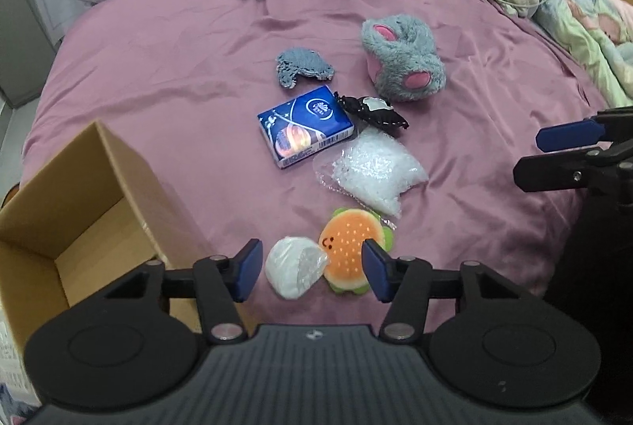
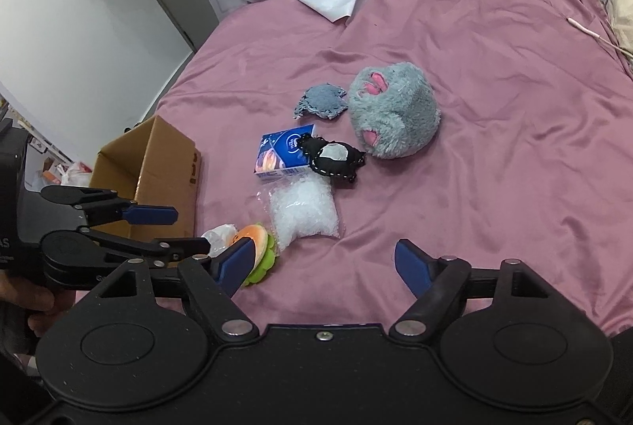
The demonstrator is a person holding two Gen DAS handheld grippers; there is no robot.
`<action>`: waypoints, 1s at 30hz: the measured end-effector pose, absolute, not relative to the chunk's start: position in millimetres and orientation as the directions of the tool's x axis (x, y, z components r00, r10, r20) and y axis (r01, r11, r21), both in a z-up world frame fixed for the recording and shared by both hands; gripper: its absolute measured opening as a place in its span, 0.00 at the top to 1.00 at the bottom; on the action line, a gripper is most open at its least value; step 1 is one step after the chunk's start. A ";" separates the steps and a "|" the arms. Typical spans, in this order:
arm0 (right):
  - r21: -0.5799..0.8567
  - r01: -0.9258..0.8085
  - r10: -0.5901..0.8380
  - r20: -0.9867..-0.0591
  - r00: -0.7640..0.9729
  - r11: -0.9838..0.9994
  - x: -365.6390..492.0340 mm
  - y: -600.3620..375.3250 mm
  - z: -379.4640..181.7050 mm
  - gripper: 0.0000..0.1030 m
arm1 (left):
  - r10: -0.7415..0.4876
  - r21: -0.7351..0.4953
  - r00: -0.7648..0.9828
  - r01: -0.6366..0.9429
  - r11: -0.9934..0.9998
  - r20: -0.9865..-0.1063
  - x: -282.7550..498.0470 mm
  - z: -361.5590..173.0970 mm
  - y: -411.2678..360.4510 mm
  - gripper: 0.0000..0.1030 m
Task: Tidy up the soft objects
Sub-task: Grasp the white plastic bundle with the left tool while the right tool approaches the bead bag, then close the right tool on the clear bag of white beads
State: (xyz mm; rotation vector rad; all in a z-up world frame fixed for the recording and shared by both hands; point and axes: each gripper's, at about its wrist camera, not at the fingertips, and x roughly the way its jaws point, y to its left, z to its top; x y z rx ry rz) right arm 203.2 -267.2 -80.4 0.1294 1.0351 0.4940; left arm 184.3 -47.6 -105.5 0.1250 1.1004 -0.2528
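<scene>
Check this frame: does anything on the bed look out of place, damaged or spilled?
Nothing is spilled or visibly damaged. One oddity: the blue tissue pack is a boxy packaged item among plush toys. The cardboard box looks tipped against the bed edge, and the black pouch leans on the pack.

Bed sheet (image 1: 166,76) mauve cloth, satiny, faintly creased. Grey plush toy (image 1: 401,59) long shaggy fur. Tissue pack (image 1: 304,126) glossy printed plastic. Cardboard box (image 1: 59,203) matt brown. Bead bag (image 1: 370,171) clear crinkly film. Burger toy (image 1: 344,253) soft fleece.
</scene>
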 end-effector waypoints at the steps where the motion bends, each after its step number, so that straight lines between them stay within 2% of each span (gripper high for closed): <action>1: 0.333 -0.329 0.452 -0.792 0.411 0.884 205.1 -266.2 -82.0 0.27 | -0.137 -0.019 0.422 0.271 0.962 -0.896 187.0 -107.9 -49.1 0.47; 3: 0.343 -0.330 0.460 -0.789 0.407 0.880 208.7 -264.0 -85.0 0.30 | -0.120 -0.010 0.399 0.266 0.964 -0.909 192.9 -113.2 -50.9 0.54; 8: 0.369 -0.311 0.473 -0.783 0.403 0.876 218.6 -257.4 -94.7 0.30 | -0.105 0.004 0.355 0.291 0.957 -0.929 199.6 -124.2 -55.2 0.57; 11: 0.382 -0.291 0.475 -0.779 0.409 0.877 225.1 -252.5 -101.8 0.30 | -0.084 0.012 0.321 0.288 0.958 -0.943 203.7 -133.0 -55.0 0.61; 24: 0.407 -0.271 0.485 -0.789 0.377 0.872 246.3 -221.5 -132.7 0.30 | -0.033 0.045 0.288 0.261 0.964 -0.957 213.9 -144.9 -59.1 0.67; 25: 0.408 -0.272 0.486 -0.790 0.374 0.872 248.2 -218.5 -134.5 0.31 | -0.034 0.042 0.294 0.250 0.967 -0.955 213.5 -143.4 -58.2 0.67; 29: 0.386 -0.263 0.459 -0.819 0.344 0.884 254.8 -209.2 -147.2 0.52 | -0.048 0.020 0.310 0.213 0.977 -0.950 208.5 -138.3 -56.1 0.67; 30: 0.388 -0.261 0.460 -0.823 0.334 0.884 255.2 -208.8 -149.8 0.54 | -0.051 0.016 0.317 0.206 0.979 -0.947 206.6 -137.3 -55.1 0.67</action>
